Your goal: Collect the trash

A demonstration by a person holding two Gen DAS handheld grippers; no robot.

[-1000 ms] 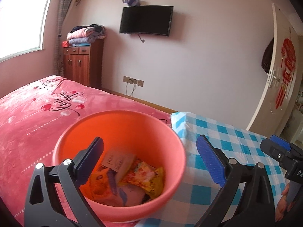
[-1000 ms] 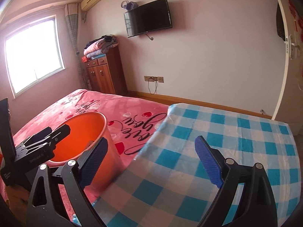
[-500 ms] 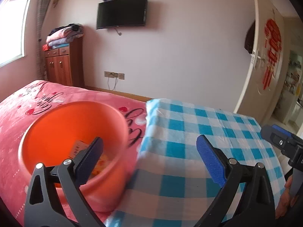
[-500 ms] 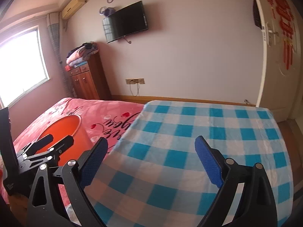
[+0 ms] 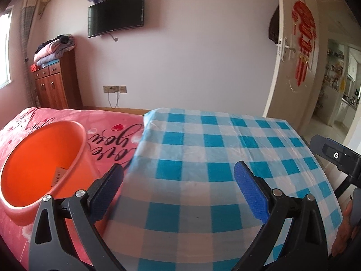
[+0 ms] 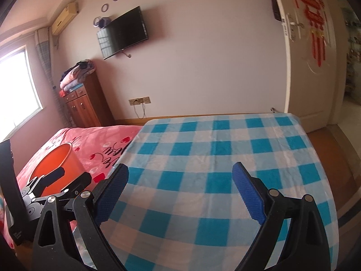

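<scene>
now that both views have swung off the round orange plastic bucket onto the bare blue-and-white checked cloth, no trash shows there; left gripper and right gripper gape apart, empty; bucket sits left on the pink bedspread; collecting looks finished.

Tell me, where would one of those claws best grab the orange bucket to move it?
Probably the rim of the bucket. It stands upright and open-topped on the pink bed, and its body looks too wide for the jaws, but the thin wall could slip between them. The open left gripper is nearest; come from above onto the rim's near right edge, one finger inside, one outside.
</scene>
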